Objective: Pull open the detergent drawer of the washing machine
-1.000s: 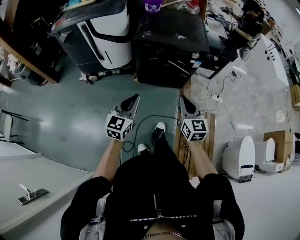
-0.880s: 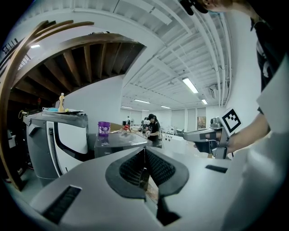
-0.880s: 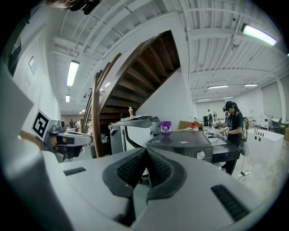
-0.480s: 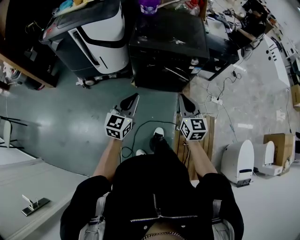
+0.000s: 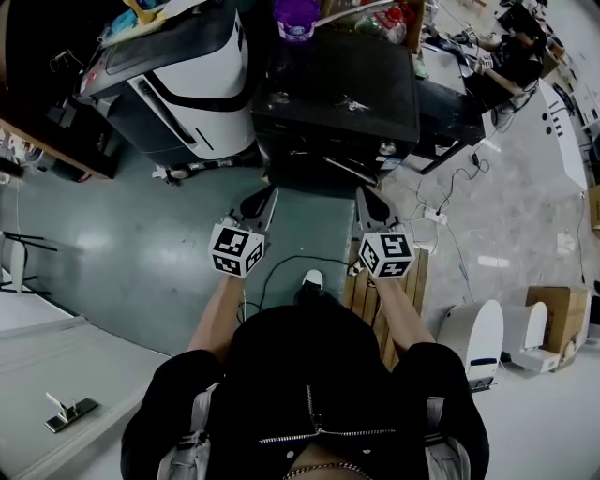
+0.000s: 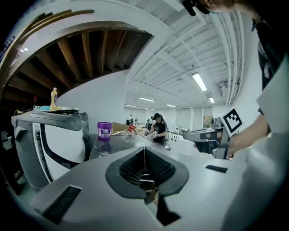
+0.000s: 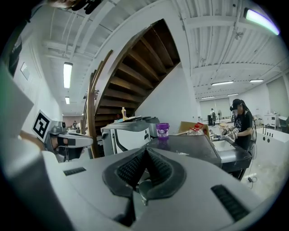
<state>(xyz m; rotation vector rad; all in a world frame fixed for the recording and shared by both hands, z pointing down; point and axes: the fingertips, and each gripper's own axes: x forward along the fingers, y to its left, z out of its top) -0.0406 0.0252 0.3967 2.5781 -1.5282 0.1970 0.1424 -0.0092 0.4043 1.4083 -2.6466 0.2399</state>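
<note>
Left gripper (image 5: 270, 194) and right gripper (image 5: 365, 195) both pressed together, empty; black washing machine (image 5: 337, 89) at 12 o'clock, not reached; drawer unclear from here; best approach level, spread jaws, hook drawer front

your washing machine (image 5: 337, 89) is black, the tub (image 5: 297, 17) purple, the neighbouring machine (image 5: 202, 75) white and dark grey, the floor (image 5: 112, 244) grey-green.

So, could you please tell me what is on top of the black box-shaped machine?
A purple plastic tub with a white label stands at the black machine's far edge, a small pale scrap mid-top; the tub's contents are hidden.
</note>
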